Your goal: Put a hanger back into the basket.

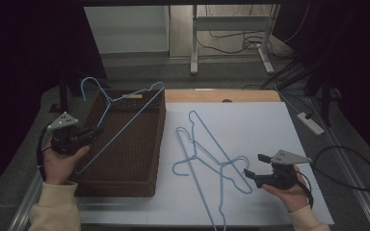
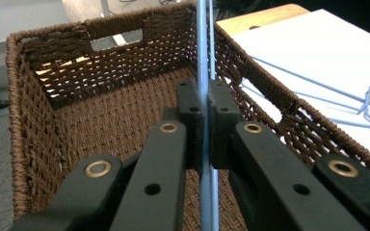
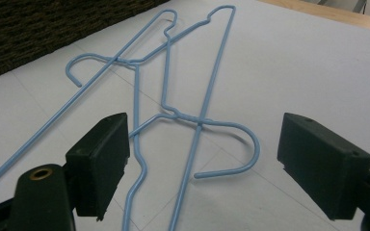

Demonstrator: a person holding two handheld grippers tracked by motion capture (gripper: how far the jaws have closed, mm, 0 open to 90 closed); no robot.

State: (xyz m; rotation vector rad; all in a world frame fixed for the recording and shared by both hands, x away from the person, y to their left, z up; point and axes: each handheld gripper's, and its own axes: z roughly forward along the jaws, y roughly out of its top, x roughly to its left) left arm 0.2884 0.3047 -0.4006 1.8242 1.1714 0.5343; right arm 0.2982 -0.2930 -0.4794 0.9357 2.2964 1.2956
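White paper covers the counter [image 1: 270,125]. Over the basket [image 1: 125,183], a thin blue hanger [image 1: 120,120] (light, springy, slick) sits clamped mid-wire in the left gripper [image 2: 205,101]. The right gripper [image 3: 202,163] fingers gape above two more hangers [image 3: 173,110].

Brown woven basket [image 1: 125,163] takes the table's left side, its walls ringing an open floor reachable from above. A blue wire hanger [image 1: 120,118] slants across the basket's top from the near left wall to the far right corner, blocking that diagonal. Two blue hangers [image 1: 207,154] lie crossed mid-table on the white sheet [image 1: 260,125]. Far right and right edge of the sheet are bare, free to pass.
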